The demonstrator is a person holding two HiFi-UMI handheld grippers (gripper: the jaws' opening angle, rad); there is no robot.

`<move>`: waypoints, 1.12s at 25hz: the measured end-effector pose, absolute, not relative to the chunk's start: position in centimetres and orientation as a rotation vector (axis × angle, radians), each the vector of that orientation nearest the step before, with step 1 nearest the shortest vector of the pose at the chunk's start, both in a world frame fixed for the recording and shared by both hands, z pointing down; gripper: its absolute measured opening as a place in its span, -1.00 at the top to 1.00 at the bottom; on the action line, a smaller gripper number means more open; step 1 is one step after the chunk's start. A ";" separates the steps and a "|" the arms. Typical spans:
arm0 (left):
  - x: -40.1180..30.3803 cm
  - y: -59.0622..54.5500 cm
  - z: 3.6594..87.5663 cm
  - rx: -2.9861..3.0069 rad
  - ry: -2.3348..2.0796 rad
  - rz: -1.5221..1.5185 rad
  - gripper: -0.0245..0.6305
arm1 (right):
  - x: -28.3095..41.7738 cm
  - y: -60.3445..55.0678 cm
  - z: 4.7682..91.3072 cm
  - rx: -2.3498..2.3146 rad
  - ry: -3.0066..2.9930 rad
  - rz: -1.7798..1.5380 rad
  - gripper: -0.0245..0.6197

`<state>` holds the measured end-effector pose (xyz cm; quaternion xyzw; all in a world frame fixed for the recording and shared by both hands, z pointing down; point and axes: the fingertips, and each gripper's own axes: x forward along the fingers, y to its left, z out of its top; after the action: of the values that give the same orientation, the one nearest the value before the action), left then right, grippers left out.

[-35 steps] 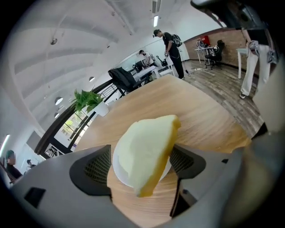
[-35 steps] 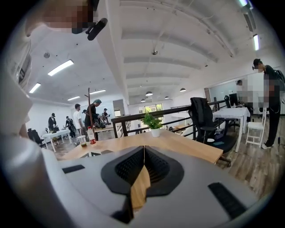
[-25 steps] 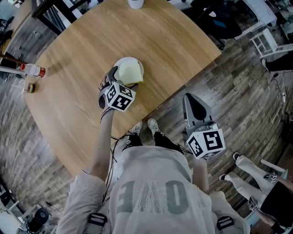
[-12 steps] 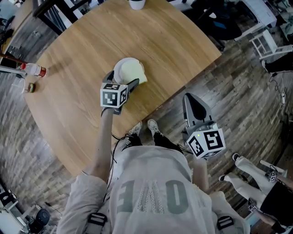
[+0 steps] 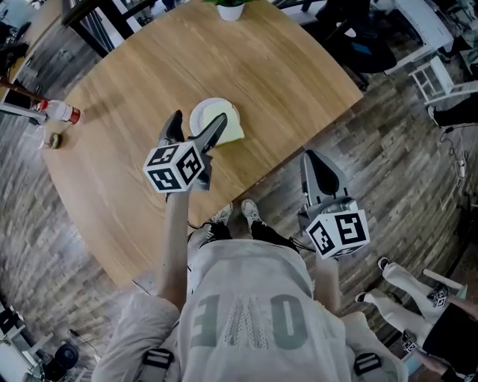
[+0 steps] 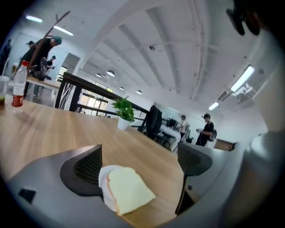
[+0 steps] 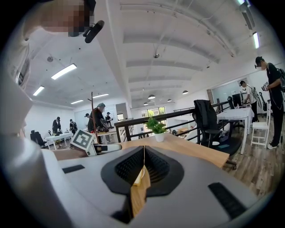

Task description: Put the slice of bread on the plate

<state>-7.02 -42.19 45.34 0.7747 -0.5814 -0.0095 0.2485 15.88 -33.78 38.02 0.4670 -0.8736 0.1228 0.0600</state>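
Observation:
A pale slice of bread (image 5: pixel 226 128) lies on the small white plate (image 5: pixel 205 112) on the round wooden table (image 5: pixel 149 67), with one corner overhanging the plate's rim. My left gripper (image 5: pixel 198 121) hovers just above and short of it, open, nothing between its jaws. In the left gripper view the bread (image 6: pixel 129 191) and plate (image 6: pixel 103 176) lie low between the spread jaws of that gripper (image 6: pixel 140 160). My right gripper (image 5: pixel 321 177) hangs off the table's near right edge over the floor, shut and empty; the right gripper view shows its closed jaws (image 7: pixel 143 167).
A water bottle with a red label (image 5: pixel 58 112) and a small object (image 5: pixel 54 139) sit at the table's left edge. A potted plant (image 5: pixel 230 7) stands at the far edge. A black chair (image 5: pixel 351 30) and white furniture (image 5: pixel 437 67) stand beyond. People stand in the background.
My left gripper has drawn back from the plate toward the person and risen, jaws spread. The bread stays on the plate. The right gripper has barely moved.

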 end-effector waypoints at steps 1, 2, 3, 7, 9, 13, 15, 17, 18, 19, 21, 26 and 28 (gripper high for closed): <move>-7.3 -41.9 43.9 2.097 -1.592 -0.122 -0.64 | 15.6 -34.0 37.6 1.411 -2.660 0.360 0.87; -7.7 -41.6 42.4 2.090 -1.602 -0.207 -0.64 | 15.3 -34.3 37.0 1.406 -2.681 0.344 0.87; -7.9 -41.3 40.9 2.095 -1.610 -0.281 -0.64 | 14.9 -34.6 36.4 1.398 -2.707 0.324 0.87; -8.0 -39.4 34.2 2.198 -1.575 -0.503 -0.63 | 13.3 -35.9 33.0 1.371 -2.825 0.245 0.87; -8.2 -38.1 30.8 2.249 -1.598 -0.580 -0.61 | 12.5 -36.2 31.1 1.365 -2.880 0.208 0.87; -8.5 -34.4 24.2 2.437 -1.783 -0.651 0.29 | 10.7 -36.4 27.8 1.333 -2.981 0.114 0.87; -8.9 -32.5 22.0 2.492 -1.988 -0.627 0.90 | 9.8 -36.3 26.6 1.309 -3.009 0.054 0.87; -9.1 -31.3 21.0 2.484 -2.201 -0.533 0.90 | 8.8 -36.0 25.8 1.285 -3.021 -0.022 0.87; -9.1 -30.8 20.9 2.475 -2.272 -0.484 0.90 | 8.3 -35.8 25.6 1.274 -3.022 -0.059 0.87; -9.0 -30.5 21.0 2.469 -2.312 -0.445 0.90 | 7.8 -35.6 25.5 1.260 -3.021 -0.090 0.87; -8.9 -30.3 21.3 2.461 -2.332 -0.400 0.90 | 6.7 -35.3 25.5 1.232 -3.019 -0.119 0.87; -9.7 -30.2 21.4 2.462 -2.369 -0.338 0.90 | 5.1 -35.2 26.2 1.214 -2.975 -0.153 0.87; -10.3 -30.2 21.3 2.456 -2.381 -0.335 0.90 | 5.0 -35.3 26.2 1.220 -2.977 -0.152 0.87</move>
<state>-10.29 -30.22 21.33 0.7068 -0.6852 -0.0963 -0.1474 4.96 -35.34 26.17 0.3785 -0.9236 -0.0471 -0.0398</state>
